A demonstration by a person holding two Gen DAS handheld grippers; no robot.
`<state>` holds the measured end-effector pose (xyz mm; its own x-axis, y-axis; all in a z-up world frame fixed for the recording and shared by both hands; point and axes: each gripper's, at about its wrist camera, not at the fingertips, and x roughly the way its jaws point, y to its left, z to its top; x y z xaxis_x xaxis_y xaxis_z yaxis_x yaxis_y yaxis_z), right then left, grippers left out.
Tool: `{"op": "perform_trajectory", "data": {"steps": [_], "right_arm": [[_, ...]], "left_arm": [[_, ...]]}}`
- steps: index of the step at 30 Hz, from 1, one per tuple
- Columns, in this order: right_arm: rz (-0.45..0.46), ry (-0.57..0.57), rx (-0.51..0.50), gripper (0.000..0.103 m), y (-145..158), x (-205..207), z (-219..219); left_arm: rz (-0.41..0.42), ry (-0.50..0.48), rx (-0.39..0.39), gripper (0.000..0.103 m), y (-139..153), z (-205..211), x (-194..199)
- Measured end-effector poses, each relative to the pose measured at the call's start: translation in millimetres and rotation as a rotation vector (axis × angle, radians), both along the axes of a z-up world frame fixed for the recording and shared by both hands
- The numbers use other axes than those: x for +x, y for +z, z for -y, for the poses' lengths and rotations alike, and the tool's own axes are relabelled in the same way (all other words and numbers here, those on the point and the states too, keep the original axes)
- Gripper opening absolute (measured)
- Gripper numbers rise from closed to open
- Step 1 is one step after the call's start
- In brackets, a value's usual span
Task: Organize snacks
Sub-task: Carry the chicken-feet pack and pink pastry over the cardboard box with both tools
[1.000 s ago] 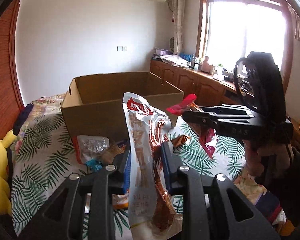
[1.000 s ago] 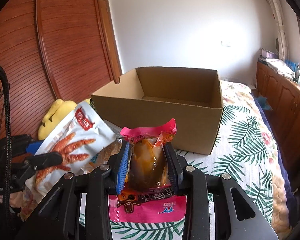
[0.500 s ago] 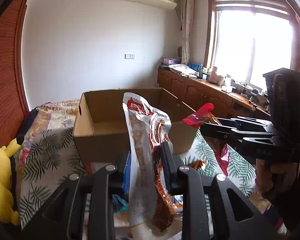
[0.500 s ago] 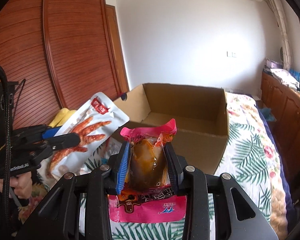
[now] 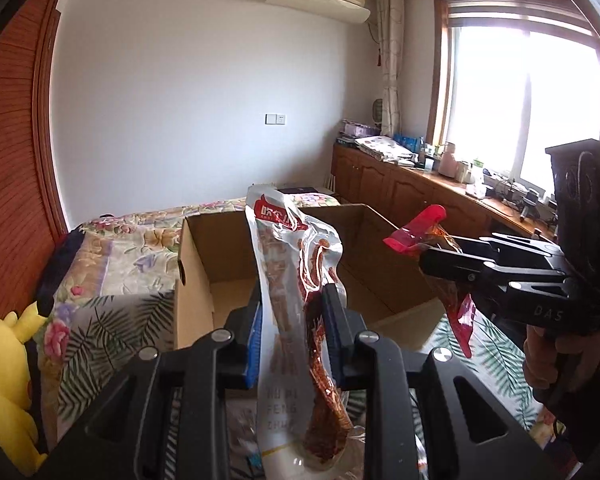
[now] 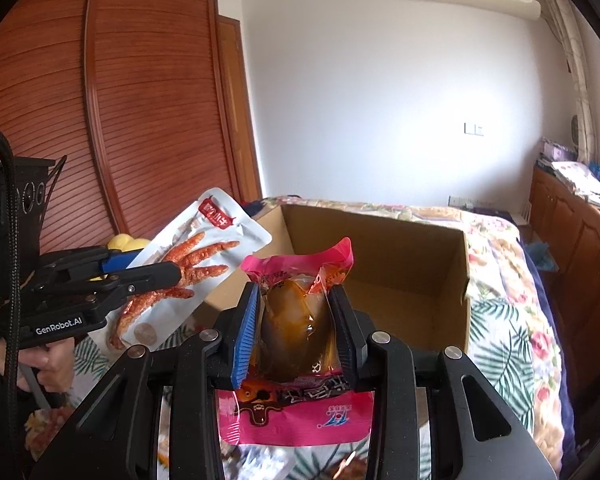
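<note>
Two snack packs held up by the box

Two packs are held in the air, one in each gripper. A white pack [image 5: 296, 320] with red chicken feet printed on it is pinched in the left gripper [image 5: 292, 320]. Its jaws are narrow and pressed on the pack's middle. The top of the pack stands up and the bottom hangs down. A pink pack [image 6: 296, 320] with something brown inside is squeezed in the right gripper [image 6: 296, 324], and its jaws are closed on the pack's sides.

An open box [image 6: 380, 264] is set on a bed [image 6: 508, 320] with a leaf-print cover. The box is seen just past both packs, on the far side. Nothing can be made out inside it from here. More snack bags seem to lie on the near side, low under the grippers, but they are mostly hidden. A yellow toy [image 5: 4, 360] is seen at the far left.

The carrying step seems to be in hand. Next, each pack would need to be brought over the box rim, lowered inside and let go. The packs are soft, so they may flop when let go.
</note>
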<state>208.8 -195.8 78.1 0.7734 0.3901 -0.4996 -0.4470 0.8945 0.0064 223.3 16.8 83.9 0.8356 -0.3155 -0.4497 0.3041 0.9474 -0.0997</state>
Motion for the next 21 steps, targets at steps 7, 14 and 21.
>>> {"op": "perform_trajectory", "data": {"steps": [7,14,21], "right_arm": [[0.001,-0.022,-0.017,0.035,-3,38,-2],[0.0,-0.071,-0.022,0.035,-9,71,4],[-0.011,-0.108,-0.03,0.036,-20,86,3]], "left_arm": [[0.0,-0.007,-0.029,0.023,1,-7,43],[-0.025,-0.006,-0.028,0.024,-11,-9,82],[-0.056,0.002,0.0,0.024,-26,1,106]]}}
